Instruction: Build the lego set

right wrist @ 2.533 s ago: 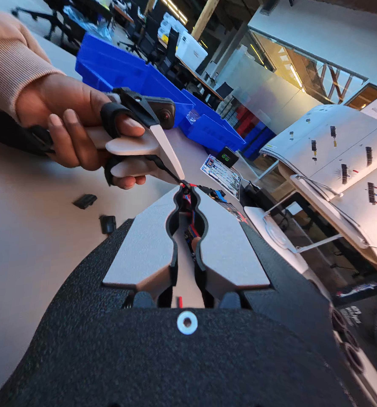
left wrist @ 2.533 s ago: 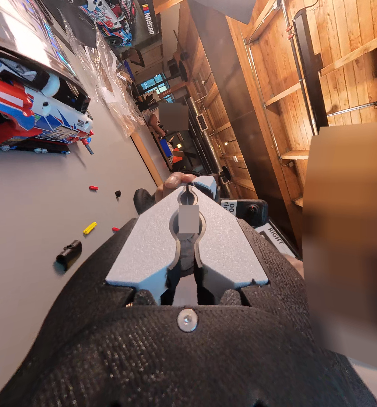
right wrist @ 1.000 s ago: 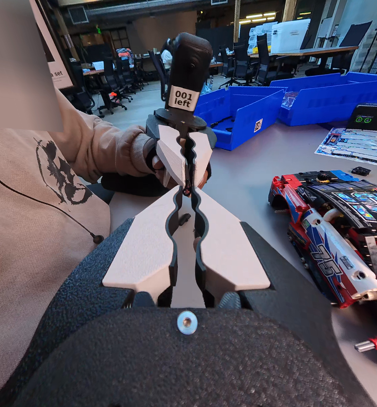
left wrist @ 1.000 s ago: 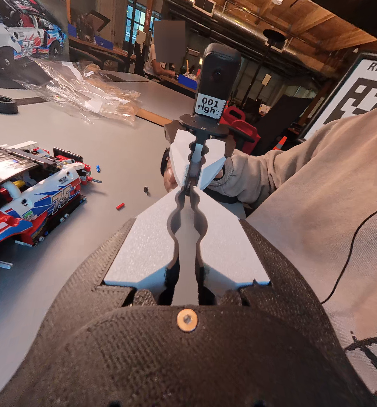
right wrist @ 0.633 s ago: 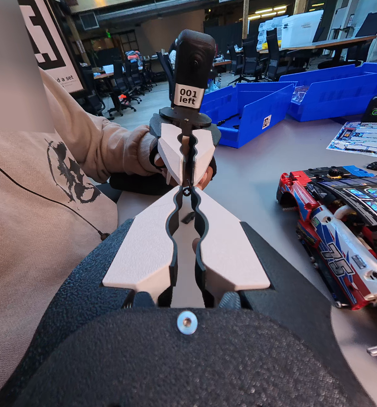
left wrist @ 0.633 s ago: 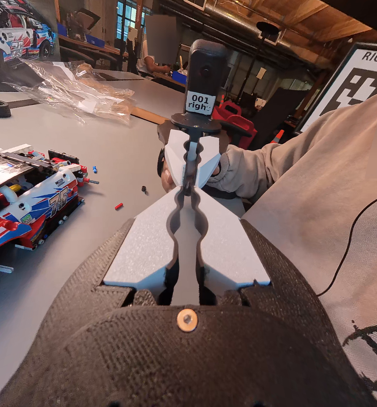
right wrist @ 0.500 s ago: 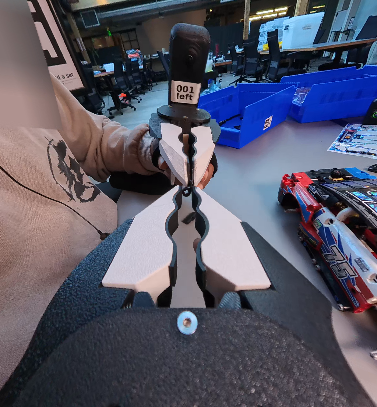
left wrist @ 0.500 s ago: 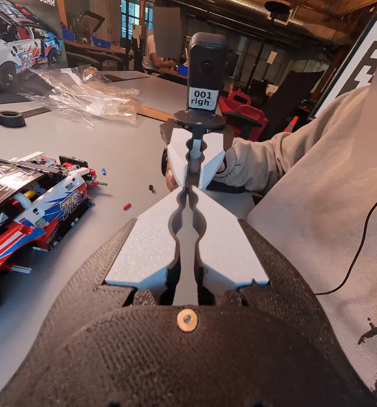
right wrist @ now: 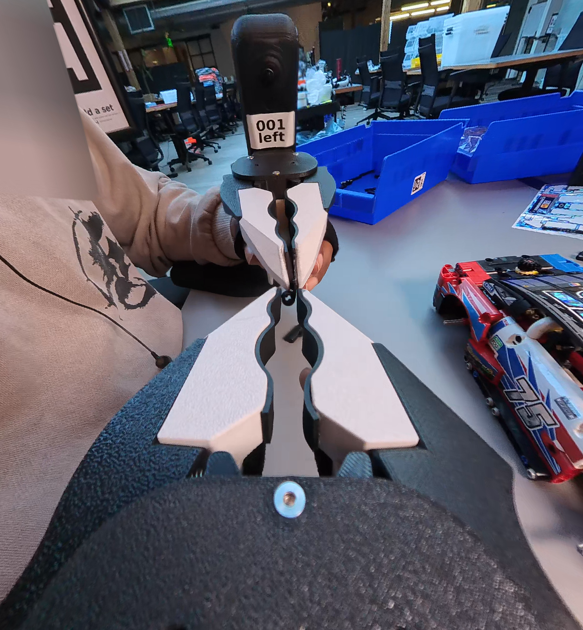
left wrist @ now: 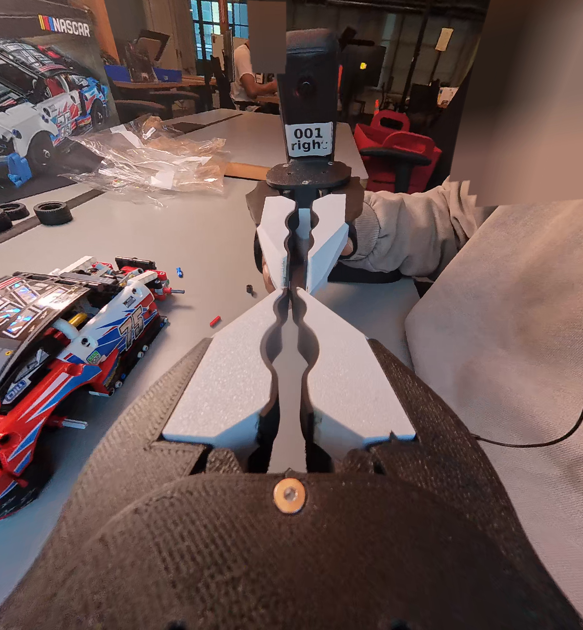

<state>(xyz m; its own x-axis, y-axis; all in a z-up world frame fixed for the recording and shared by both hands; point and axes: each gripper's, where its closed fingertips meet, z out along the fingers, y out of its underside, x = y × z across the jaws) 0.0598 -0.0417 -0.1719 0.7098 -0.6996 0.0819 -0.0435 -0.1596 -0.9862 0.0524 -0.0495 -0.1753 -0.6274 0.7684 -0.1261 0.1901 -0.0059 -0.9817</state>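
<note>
Both grippers meet tip to tip at frame centre, above the grey worktop (left wrist: 198,231). Left gripper (left wrist: 290,294): white fingers (left wrist: 228,371) drawn together at the tips, only a narrow slit between them, pinching a thin black lego piece (right wrist: 293,272) that shows edge-on in the right wrist view. Right gripper (right wrist: 288,297): fingers (right wrist: 351,385) close together at the tips around a small black ring-ended piece (right wrist: 288,298); whether this is the same part as the one in the left gripper, cannot tell. In the left wrist view the right gripper faces the camera, upper centre, fingers together, held by a hand in a beige sleeve (left wrist: 409,231). Lego race car (left wrist: 55,344), red, white and blue with a dark roof, lies on the worktop at left of the left wrist view and at right edge of the right wrist view, well apart from both grippers. Loose bits near the car: red pin (left wrist: 215,320), blue pin (left wrist: 179,272), small black bush (left wrist: 249,288). Three black tyres (left wrist: 52,212) at upper left, beside clear plastic bags (left wrist: 147,160) and the set box (left wrist: 34,92). Right wrist view, upper right: blue bins (right wrist: 402,163), sticker sheet (right wrist: 566,211)
</note>
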